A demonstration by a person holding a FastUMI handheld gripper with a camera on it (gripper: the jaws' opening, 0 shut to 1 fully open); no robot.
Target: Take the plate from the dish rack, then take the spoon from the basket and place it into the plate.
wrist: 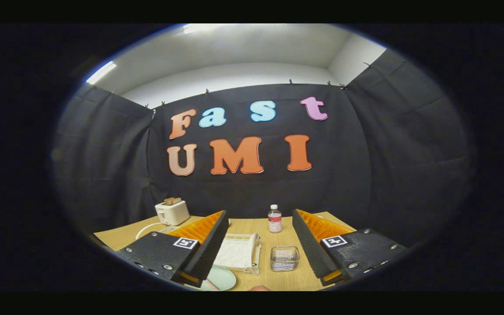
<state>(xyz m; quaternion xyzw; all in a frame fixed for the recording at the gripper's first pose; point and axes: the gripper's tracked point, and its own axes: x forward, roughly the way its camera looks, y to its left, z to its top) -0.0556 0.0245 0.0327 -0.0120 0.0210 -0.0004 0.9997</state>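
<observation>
My gripper (259, 213) is open wide and raised above the wooden table (278, 280), with nothing between its fingers. A pale green plate (223, 279) lies flat on the table close below, beside the base of the left finger, which hides part of it. A thin pinkish thing (209, 284) rests at the plate's edge; I cannot tell what it is. The white dish rack (238, 252) stands just beyond the plate, by the left finger's inner side. A small clear basket (284, 258) sits to the rack's right, between the fingers, its contents blurred.
A clear bottle (274, 218) with a white cap stands farther back, ahead of the fingertips. A white toaster (172, 212) with bread in it sits at the back left, its cable trailing on the table. Black cloth walls close the booth.
</observation>
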